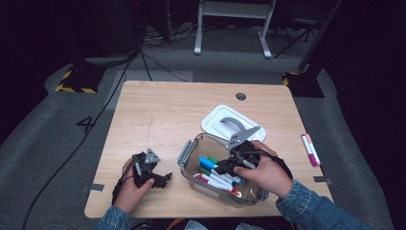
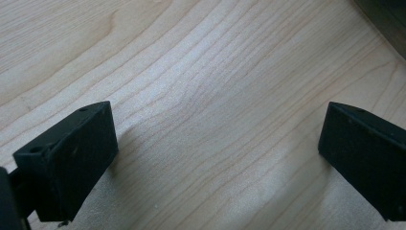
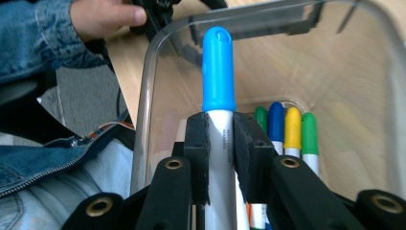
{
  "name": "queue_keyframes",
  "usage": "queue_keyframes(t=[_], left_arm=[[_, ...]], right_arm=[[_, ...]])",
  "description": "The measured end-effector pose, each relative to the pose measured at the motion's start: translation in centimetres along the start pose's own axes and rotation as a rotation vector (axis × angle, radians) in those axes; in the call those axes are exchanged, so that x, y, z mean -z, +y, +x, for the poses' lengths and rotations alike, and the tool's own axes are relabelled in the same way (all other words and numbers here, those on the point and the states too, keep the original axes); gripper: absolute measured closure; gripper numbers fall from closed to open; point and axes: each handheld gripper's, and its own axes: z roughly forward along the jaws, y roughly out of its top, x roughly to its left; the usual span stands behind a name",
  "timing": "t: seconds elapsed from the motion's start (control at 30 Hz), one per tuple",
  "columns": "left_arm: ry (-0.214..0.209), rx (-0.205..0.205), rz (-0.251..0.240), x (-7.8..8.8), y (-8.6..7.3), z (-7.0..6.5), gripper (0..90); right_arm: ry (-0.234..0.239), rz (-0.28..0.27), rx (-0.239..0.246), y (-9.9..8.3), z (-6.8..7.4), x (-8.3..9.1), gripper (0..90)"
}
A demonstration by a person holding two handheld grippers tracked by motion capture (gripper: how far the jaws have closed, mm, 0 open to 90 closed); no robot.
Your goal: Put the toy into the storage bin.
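A clear plastic box stands near the table's front edge with several markers lying in it. Over the box, my right gripper is shut on a white marker with a blue cap; the cap points toward the box's near-left wall. In the right gripper view, both pads clamp the marker's barrel, and green, blue and yellow caps lie below. My left gripper rests at the front left of the table, its jaws wide apart over bare wood, holding nothing.
The box's white lid lies on the table just behind the box. Two pink markers lie near the right edge. A round cable hole sits at the table's back. Beyond the table are grey floor, cables and desk legs.
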Motion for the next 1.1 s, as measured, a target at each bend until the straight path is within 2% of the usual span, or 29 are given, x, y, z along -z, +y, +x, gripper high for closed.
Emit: queue_keyframes(t=[0.23, 0.27, 0.3, 0.43, 0.47, 0.73, 0.8, 0.83, 0.87, 0.9, 0.97, 1.0, 1.03, 1.07, 1.1], left_arm=[[-0.001, 0.001, 0.001, 0.0, 0.0, 0.0, 0.2], [-0.001, 0.001, 0.001, 0.0, 0.0, 0.0, 0.2], [-0.001, 0.001, 0.001, 0.0, 0.0, 0.0, 0.2], [-0.001, 0.002, 0.001, 0.0, 0.0, 0.0, 0.2], [-0.001, 0.003, 0.000, 0.0, 0.0, 0.0, 0.2], [-0.001, 0.001, 0.001, 0.0, 0.0, 0.0, 0.2], [-0.001, 0.001, 0.001, 0.0, 0.0, 0.0, 0.2], [-0.001, 0.001, 0.001, 0.0, 0.0, 0.0, 0.2], [-0.001, 0.001, 0.001, 0.0, 0.0, 0.0, 0.2], [-0.001, 0.001, 0.001, 0.0, 0.0, 0.0, 0.2], [-0.001, 0.001, 0.001, 0.0, 0.0, 0.0, 0.2], [-0.001, 0.001, 0.001, 0.0, 0.0, 0.0, 0.2], [-0.001, 0.001, 0.001, 0.0, 0.0, 0.0, 0.2], [-0.001, 0.001, 0.001, 0.0, 0.0, 0.0, 0.2], [-0.001, 0.001, 0.001, 0.0, 0.0, 0.0, 0.2]], right_arm=[[0.020, 0.070, 0.016, 0.3, 0.1, -2.2, 77.2], [0.029, 0.100, 0.016, 0.4, 0.1, -3.0, 77.2], [0.029, 0.100, 0.016, 0.4, 0.1, -3.0, 77.2], [0.054, 0.132, 0.006, 0.3, -0.3, -4.2, 77.2], [0.073, 0.159, -0.004, 0.2, -0.4, -4.9, 77.2], [0.102, 0.234, -0.016, -0.4, -0.8, -6.7, 77.2], [0.130, 0.275, -0.028, -0.7, -1.0, -7.5, 76.0], [0.129, 0.274, -0.035, -0.8, -1.0, -7.6, 71.3], [0.118, 0.248, -0.042, -0.9, -1.2, -7.7, 64.4], [0.118, 0.248, -0.042, -0.9, -1.2, -7.7, 64.4], [0.069, 0.189, -0.024, -0.8, -1.7, -7.3, 61.2], [0.069, 0.189, -0.024, -0.8, -1.7, -7.3, 61.2], [0.051, 0.134, -0.040, -0.6, -2.0, -6.7, 59.9], [0.042, 0.106, -0.046, -0.5, -2.1, -6.4, 59.0], [0.042, 0.106, -0.046, -0.5, -2.1, -6.4, 59.0]])
